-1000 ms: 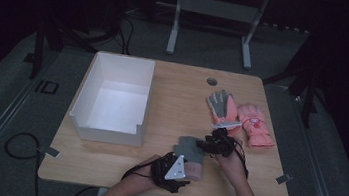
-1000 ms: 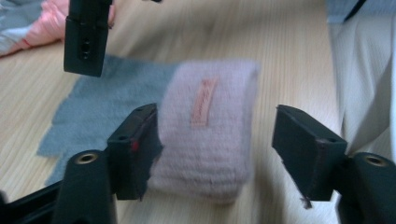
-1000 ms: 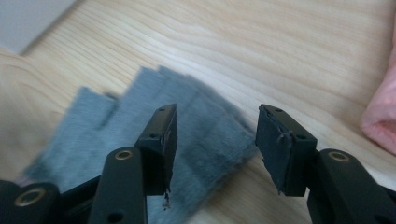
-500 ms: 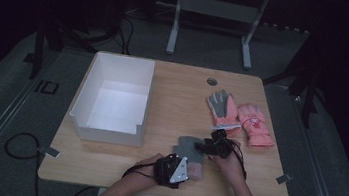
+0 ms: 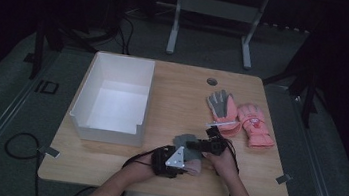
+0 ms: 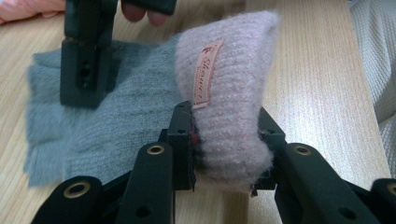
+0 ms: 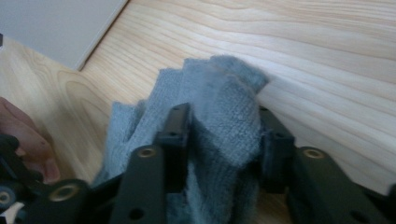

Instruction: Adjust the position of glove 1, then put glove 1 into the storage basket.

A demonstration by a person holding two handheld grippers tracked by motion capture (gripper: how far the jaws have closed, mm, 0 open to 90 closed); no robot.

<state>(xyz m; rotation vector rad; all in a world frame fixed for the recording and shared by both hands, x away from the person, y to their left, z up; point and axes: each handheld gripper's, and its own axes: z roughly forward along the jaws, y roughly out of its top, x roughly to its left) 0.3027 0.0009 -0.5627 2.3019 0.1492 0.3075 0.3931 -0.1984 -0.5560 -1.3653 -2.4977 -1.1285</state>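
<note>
One knit glove [image 6: 140, 107], grey body, pink cuff [image 6: 229, 93], tag script unreadable, left gripper [image 6: 224, 140] clamping cuff, right gripper [image 7: 224, 140] clamping fingers.

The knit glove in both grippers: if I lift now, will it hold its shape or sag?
Probably sag: the knit glove is soft and lies crumpled flat on the table. The left gripper squeezes its pink cuff into a fold, so it compresses easily. Fuzzy yarn likely won't slip from the right gripper.

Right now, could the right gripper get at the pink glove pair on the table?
Probably not yet. The right gripper is shut on the grey knit glove, and the left gripper clamps its pink cuff. The pink glove pair lies close beside it, nothing between.
</note>
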